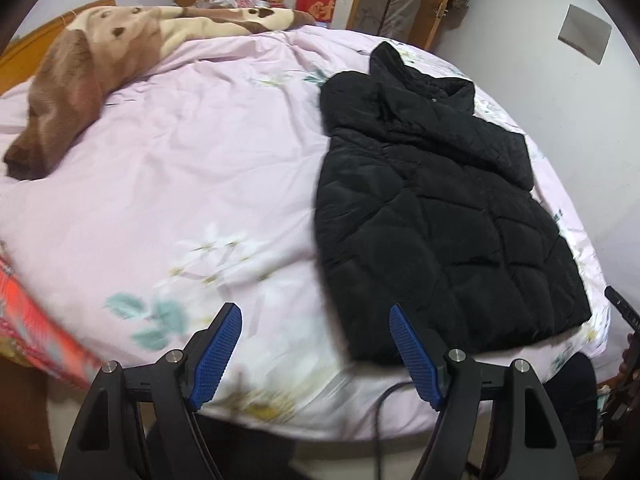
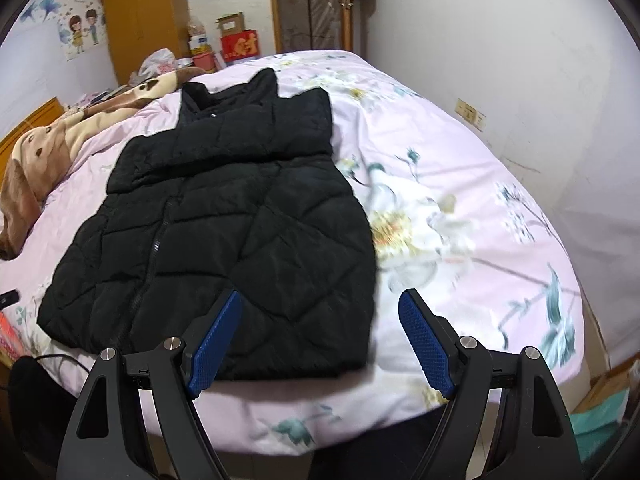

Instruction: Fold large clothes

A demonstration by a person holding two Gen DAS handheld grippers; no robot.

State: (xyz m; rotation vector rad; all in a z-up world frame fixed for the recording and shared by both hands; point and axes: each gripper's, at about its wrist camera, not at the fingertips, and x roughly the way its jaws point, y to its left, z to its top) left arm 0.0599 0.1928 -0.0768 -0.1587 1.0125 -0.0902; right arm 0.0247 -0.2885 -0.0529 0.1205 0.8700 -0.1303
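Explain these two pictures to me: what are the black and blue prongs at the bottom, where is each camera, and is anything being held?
No robot here: a person carries a hand-held claw in each hand, with a wide-angle camera looking along its two blue-padded fingers. One picture comes from the left claw, the other from the right claw. Both look down at a bed with a pink floral cover. A black jacket lies flat on it, sleeves folded in. A brown blanket sits at the far end. Both claws are open and hold nothing.

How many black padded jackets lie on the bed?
1. The black jacket lies flat on the pink floral quilt, hem toward the near edge. Any garment under the brown blanket would be hidden.
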